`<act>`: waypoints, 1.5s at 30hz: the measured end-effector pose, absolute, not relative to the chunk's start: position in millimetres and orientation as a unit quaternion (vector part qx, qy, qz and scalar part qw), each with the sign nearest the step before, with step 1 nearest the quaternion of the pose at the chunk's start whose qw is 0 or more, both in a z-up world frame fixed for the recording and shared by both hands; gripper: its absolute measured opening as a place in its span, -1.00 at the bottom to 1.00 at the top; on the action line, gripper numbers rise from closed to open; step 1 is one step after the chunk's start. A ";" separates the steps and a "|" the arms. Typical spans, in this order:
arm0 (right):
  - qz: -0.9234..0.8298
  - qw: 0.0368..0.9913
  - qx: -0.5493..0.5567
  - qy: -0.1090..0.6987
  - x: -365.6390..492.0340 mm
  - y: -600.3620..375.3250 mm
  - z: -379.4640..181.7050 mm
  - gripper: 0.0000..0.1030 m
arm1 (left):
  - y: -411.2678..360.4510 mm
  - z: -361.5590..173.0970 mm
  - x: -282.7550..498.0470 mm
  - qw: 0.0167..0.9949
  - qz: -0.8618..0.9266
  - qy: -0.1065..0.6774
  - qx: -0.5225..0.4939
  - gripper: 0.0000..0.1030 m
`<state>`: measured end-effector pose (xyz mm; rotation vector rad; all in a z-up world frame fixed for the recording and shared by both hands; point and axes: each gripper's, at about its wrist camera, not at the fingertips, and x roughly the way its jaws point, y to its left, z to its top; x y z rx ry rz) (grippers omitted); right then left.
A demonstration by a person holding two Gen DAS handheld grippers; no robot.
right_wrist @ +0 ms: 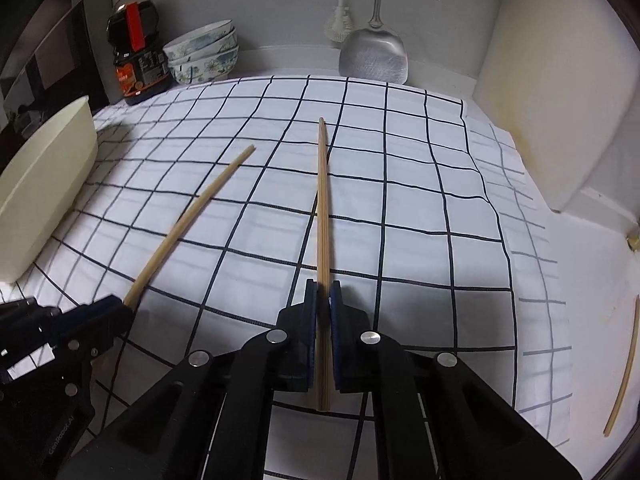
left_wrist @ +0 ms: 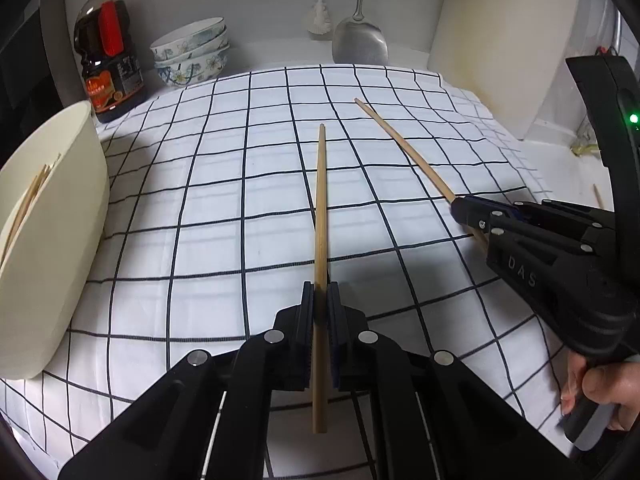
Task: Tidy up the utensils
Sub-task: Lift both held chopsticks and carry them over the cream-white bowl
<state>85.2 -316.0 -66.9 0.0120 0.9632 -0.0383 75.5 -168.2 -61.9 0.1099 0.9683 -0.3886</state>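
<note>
Chopstick (left_wrist: 321, 208) pinched, hand-held gripper (left_wrist: 321, 292) angled down.

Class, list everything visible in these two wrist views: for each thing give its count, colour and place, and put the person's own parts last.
chopsticks: three loose, tan; one in each gripper, one off the cloth at far right; more in the container
checked cloth: one, white with dark lines, covering the counter
container: one, cream, left edge
bowls: stacked, white with floral print, back left
bottle: one, dark with red cap, back left
spatula: one, metal, hanging at back
brush: one, white, hanging at back
left hand-held gripper: black, shut on a chopstick
right hand-held gripper: black, shut on a chopstick
hand: one, on the right gripper's handle
</note>
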 end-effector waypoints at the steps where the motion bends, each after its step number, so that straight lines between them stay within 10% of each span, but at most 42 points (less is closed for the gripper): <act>1: -0.018 0.887 0.012 0.462 84.4 -316.4 -65.6 -0.88 | -165.3 -60.0 74.4 0.865 -0.191 0.462 0.046 -0.86; 45: 0.035 0.910 0.111 0.398 66.4 -305.6 -19.4 -0.88 | -62.8 62.1 71.3 0.896 -0.227 0.374 -0.077 -0.86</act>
